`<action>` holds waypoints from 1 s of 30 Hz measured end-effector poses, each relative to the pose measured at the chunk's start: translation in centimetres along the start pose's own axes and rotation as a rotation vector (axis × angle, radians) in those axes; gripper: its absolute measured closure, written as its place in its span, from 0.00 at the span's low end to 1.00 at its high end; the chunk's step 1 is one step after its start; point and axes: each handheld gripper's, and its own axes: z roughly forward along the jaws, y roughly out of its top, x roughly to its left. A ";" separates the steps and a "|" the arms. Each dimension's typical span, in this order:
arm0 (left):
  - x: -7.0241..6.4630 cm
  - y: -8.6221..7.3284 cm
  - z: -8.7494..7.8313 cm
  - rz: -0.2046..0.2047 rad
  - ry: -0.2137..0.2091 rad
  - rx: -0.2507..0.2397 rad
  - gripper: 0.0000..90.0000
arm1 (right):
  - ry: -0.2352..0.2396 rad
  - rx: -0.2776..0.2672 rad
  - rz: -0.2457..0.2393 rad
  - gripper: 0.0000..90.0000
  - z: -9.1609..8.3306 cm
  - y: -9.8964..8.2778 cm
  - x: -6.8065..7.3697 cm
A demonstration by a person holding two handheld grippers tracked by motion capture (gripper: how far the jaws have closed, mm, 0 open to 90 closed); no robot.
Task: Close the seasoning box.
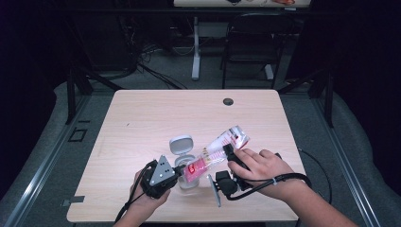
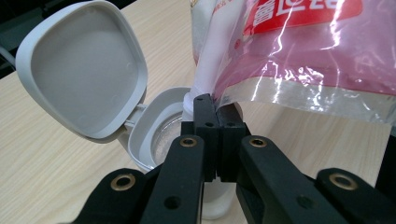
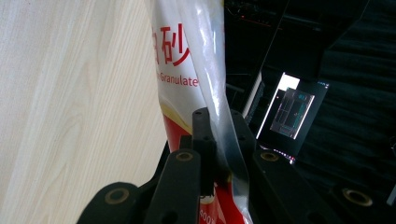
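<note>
A clear jar (image 1: 188, 179) stands near the table's front edge with its grey flip lid (image 1: 181, 144) swung open behind it. My left gripper (image 1: 179, 169) comes at it from the left. Its jaws (image 2: 215, 109) are pressed together at the jar's near rim (image 2: 144, 140), with the lid (image 2: 84, 70) upright on the left. A clear sugar bag with a red label (image 1: 222, 146) tilts down over the jar mouth, its lower corner at the opening. My right gripper (image 1: 228, 151) is shut on the bag's edge (image 3: 187, 60), the plastic pinched between its jaws (image 3: 219, 123). The bag (image 2: 303, 51) hangs just above the left jaws.
The light wooden table (image 1: 142, 118) has a round cable hole (image 1: 228, 101) at the back. A black folding chair (image 1: 250, 42) and a white desk leg (image 1: 196, 47) stand beyond it. A lit screen (image 3: 292, 112) glows in the dark past the table's edge.
</note>
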 end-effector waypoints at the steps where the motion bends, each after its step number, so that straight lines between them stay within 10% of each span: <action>1: 0.0 0.0 0.0 0.000 0.000 0.001 1.00 | -0.001 -0.001 -0.001 0.95 0.0 0.0 0.0; 30: 0.0 -0.1 0.4 -0.005 -0.006 0.007 1.00 | -0.009 -0.004 0.016 0.96 0.3 -0.1 0.1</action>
